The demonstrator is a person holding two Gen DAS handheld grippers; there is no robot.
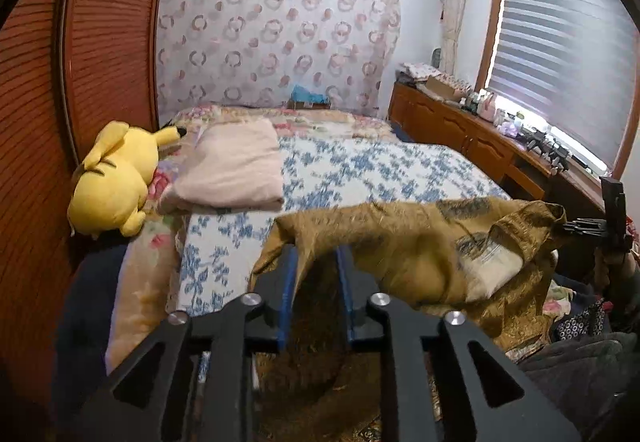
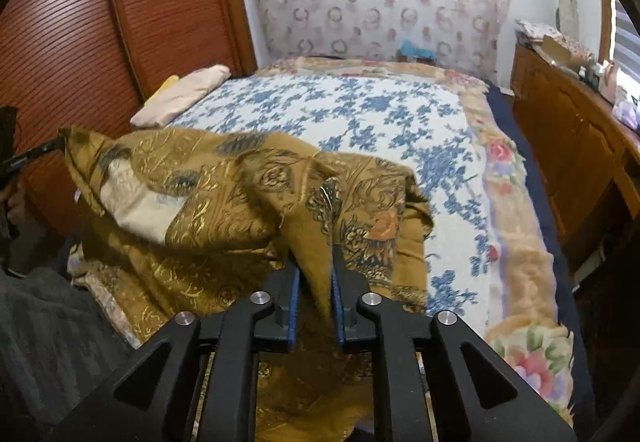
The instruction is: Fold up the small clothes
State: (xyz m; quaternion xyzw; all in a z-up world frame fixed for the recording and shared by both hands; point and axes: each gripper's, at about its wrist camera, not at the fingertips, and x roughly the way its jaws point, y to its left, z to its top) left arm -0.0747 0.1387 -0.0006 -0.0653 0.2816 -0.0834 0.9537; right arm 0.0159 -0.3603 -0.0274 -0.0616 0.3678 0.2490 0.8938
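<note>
A mustard-gold patterned garment [image 1: 400, 242] with a pale lining hangs bunched above the near end of the bed. In the left wrist view its edge drapes over the tips of my left gripper [image 1: 316, 250]. Those jaws stand apart and the cloth sags loosely between them. In the right wrist view a fold of the same garment [image 2: 220, 182] lies between the blue pads of my right gripper [image 2: 314, 254]. These jaws are slightly apart and do not pinch it. Each view shows the other gripper at the far corner of the cloth: right gripper [image 1: 576, 230], left gripper [image 2: 44, 152].
The bed carries a blue-flowered white quilt [image 2: 360, 114]. A folded pale pink cloth [image 1: 236, 170] and a yellow plush toy [image 1: 116, 182] lie at its left edge by the louvred wooden door [image 1: 108, 42]. A cluttered wooden dresser [image 1: 460, 126] runs along the right.
</note>
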